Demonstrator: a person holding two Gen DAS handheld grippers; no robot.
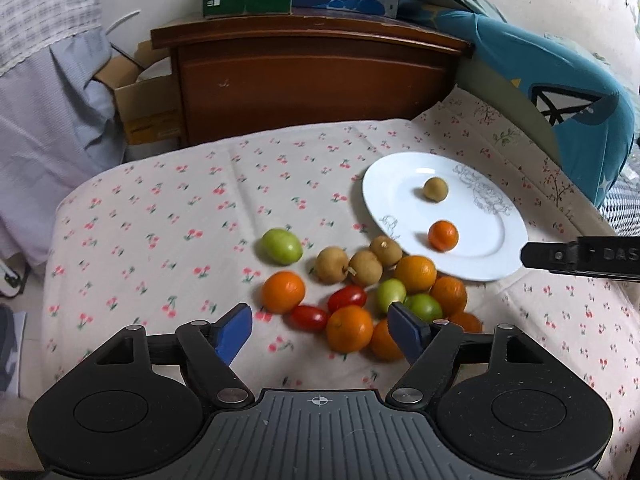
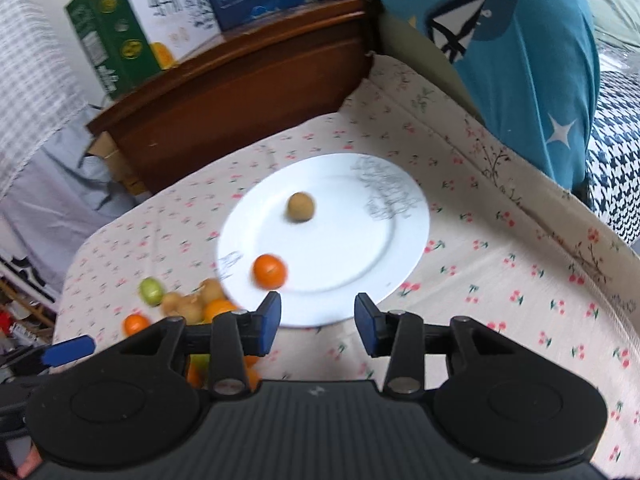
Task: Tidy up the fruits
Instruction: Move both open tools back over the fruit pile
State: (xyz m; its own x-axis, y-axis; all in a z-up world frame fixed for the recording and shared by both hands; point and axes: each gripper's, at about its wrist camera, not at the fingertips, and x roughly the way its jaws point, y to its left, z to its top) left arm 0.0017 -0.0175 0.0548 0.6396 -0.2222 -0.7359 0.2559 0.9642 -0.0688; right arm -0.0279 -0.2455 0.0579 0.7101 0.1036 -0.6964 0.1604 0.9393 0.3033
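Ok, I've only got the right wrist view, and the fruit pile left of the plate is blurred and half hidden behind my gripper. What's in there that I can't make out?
Observer: The left wrist view shows two red cherry tomatoes among the oranges.
Operator: Is the left gripper holding anything?
Observer: No. The left gripper is open above the pile and holds nothing.
Operator: How many brown fruits are still off the plate?
Observer: Three brown fruits, clustered on the cloth beside the plate.
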